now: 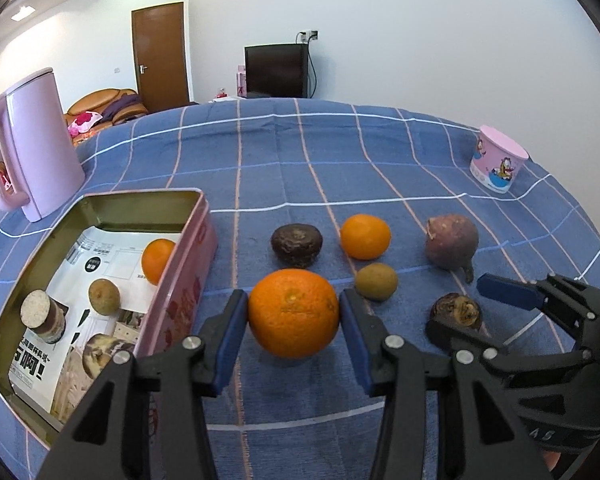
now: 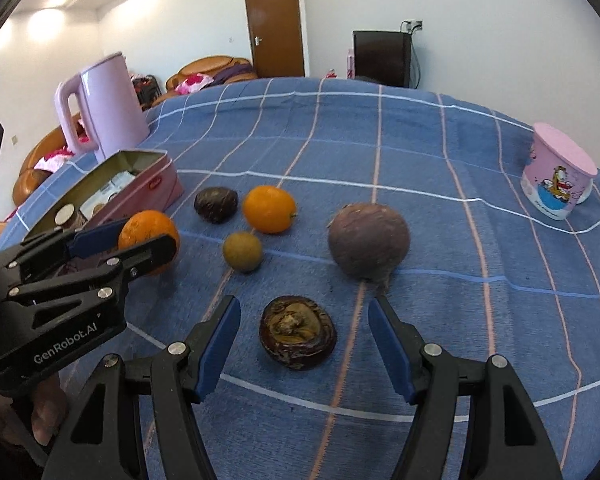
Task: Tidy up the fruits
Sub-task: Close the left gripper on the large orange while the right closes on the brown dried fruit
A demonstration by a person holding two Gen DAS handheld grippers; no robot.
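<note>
My left gripper [image 1: 294,312] is shut on a large orange [image 1: 293,312], its blue pads touching both sides; the orange also shows in the right wrist view [image 2: 148,236]. My right gripper [image 2: 304,336] is open around a dark wrinkled fruit [image 2: 298,334], pads apart from it. On the cloth lie a small orange [image 1: 365,237], a dark passion fruit [image 1: 296,245], a brown kiwi-like fruit [image 1: 376,281] and a purple round root [image 1: 452,246]. The pink tin box [image 1: 188,280] at the left holds an orange [image 1: 156,260], a brown fruit [image 1: 104,296] and a small jar [image 1: 44,316].
A pink kettle [image 1: 40,144] stands behind the tin at the far left. A pink cartoon cup [image 1: 498,164] stands at the far right of the blue checked tablecloth [image 1: 300,152]. A dark monitor and a door are beyond the table.
</note>
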